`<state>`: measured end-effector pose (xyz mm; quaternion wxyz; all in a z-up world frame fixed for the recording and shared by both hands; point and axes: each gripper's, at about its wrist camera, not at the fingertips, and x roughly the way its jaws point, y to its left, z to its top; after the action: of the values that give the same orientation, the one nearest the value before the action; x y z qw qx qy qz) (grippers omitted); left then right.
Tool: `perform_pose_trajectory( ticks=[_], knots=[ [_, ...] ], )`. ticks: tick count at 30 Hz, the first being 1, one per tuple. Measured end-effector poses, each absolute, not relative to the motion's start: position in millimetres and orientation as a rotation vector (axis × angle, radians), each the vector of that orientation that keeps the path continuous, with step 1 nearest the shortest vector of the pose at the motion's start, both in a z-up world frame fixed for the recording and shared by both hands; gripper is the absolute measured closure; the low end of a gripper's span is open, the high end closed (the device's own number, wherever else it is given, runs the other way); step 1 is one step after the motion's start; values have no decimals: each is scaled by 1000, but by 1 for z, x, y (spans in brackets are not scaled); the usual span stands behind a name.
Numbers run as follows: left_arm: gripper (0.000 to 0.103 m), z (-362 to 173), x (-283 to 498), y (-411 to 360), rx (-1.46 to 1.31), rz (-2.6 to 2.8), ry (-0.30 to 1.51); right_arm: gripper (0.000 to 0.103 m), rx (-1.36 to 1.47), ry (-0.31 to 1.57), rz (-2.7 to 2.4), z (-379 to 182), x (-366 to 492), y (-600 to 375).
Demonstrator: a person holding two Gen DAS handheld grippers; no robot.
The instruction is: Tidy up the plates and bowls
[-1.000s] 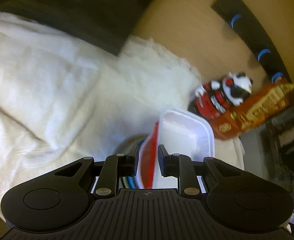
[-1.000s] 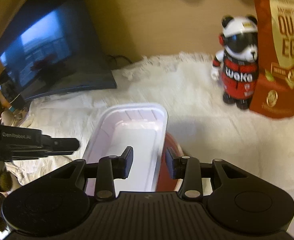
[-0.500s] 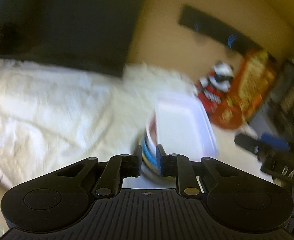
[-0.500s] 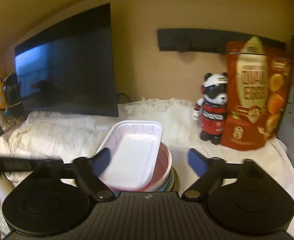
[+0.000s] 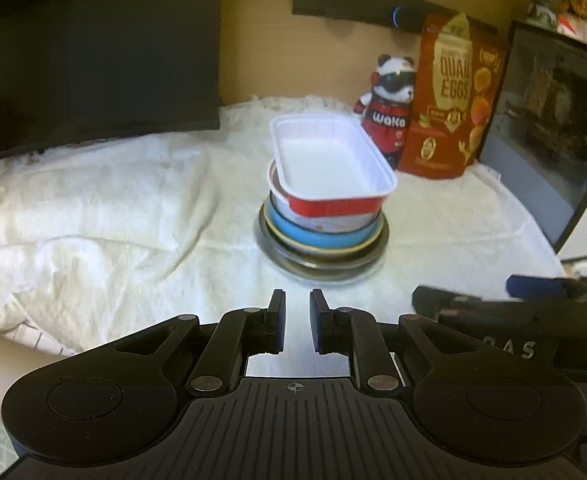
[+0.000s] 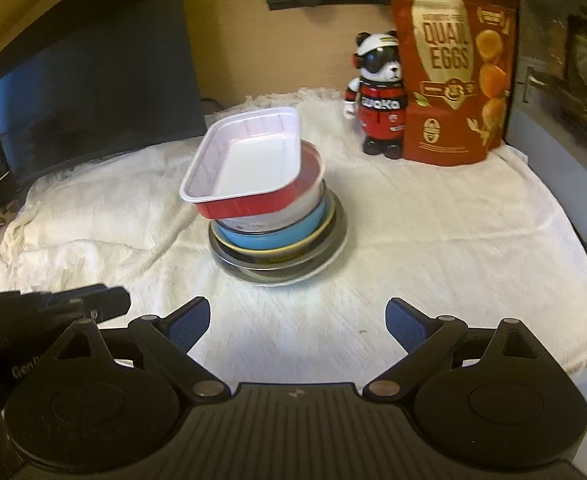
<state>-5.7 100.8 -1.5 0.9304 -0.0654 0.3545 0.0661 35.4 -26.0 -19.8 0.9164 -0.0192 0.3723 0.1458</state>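
A red foil tray with a white inside sits tilted atop a stack of bowls and plates in the middle of the white-clothed worktop. The left tongs are pressed together and empty, near the stack. The right tongs are opening, nothing between them. A panda figurine and a quail-eggs pouch stand far right.

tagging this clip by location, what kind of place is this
Probably a home desk or side table rather than a kitchen: a dark monitor leans at the wall, a white fluffy cloth covers the surface, and a panda figurine and a quail-egg snack bag stand behind the stacked dishes.
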Motion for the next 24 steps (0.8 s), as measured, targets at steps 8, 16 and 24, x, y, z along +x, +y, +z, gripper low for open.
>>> perform_pose_trajectory(
  ticks=[8,16,24],
  knots=[
    [86,-7,-11,100,-161,103,763,8,-55,779,273,-23,30,-28],
    [86,-8,-14,94,-165,96,768,8,-63,778,268,-20,27,-31],
    [86,-8,-14,94,-180,97,773,8,-58,800,273,-22,29,-34]
  ],
)
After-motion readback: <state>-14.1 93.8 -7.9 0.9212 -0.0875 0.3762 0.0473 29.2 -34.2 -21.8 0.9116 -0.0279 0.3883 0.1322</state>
